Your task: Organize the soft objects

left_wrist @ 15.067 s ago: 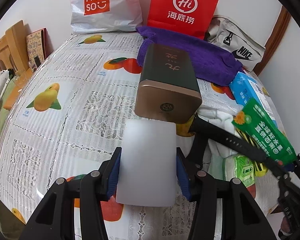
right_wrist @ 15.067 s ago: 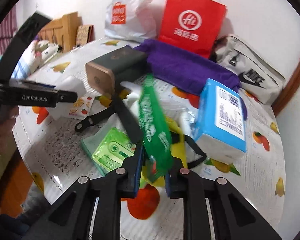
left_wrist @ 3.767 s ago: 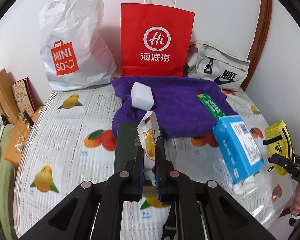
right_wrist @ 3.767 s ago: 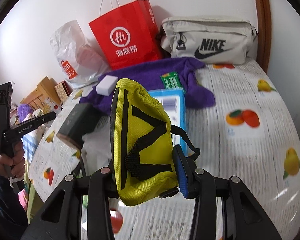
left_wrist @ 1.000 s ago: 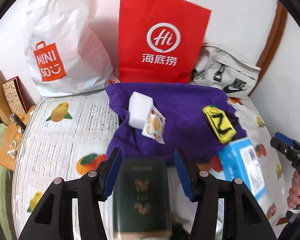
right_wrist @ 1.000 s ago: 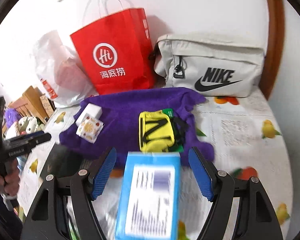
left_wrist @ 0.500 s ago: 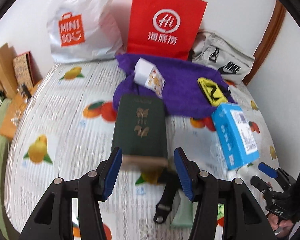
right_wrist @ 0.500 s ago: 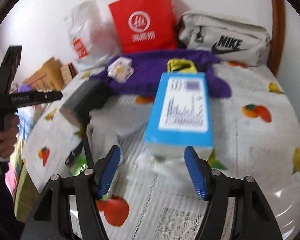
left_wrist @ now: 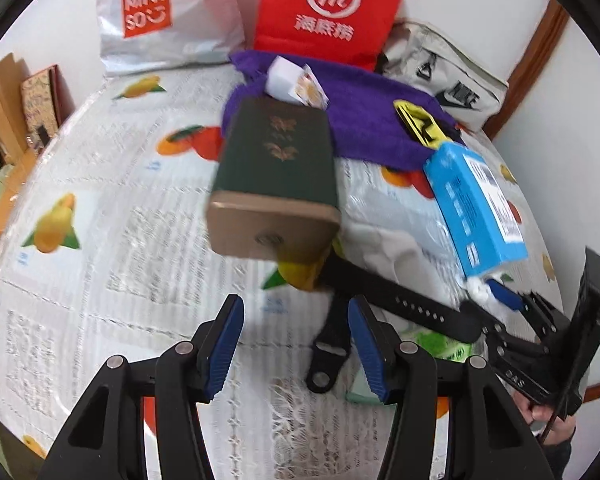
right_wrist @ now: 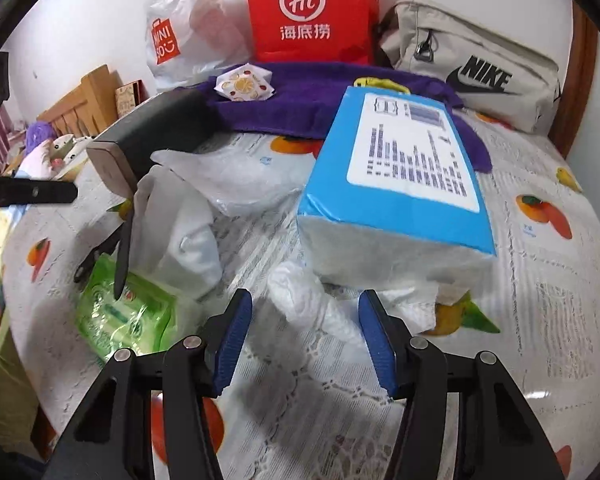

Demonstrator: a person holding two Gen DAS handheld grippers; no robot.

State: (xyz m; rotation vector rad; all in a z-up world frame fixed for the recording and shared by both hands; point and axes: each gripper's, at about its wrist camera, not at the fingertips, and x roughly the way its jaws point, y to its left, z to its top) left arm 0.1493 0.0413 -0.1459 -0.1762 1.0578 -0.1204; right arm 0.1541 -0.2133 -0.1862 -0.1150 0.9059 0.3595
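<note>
Between right claw [right_wrist: 305,334], now tissue [right_wrist: 312,300]

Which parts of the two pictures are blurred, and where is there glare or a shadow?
Left wrist view: the dark green box and tablecloth are smeared by motion. Right wrist view: the blue tissue pack has unreadable print, glare at the tablecloth's right edge, a shadow under the right gripper.

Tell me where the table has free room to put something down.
Free: the tablecloth left of the dark green box, and right of the blue tissue pack. Crowded: between them, around the black strap and green wipes pack.
</note>
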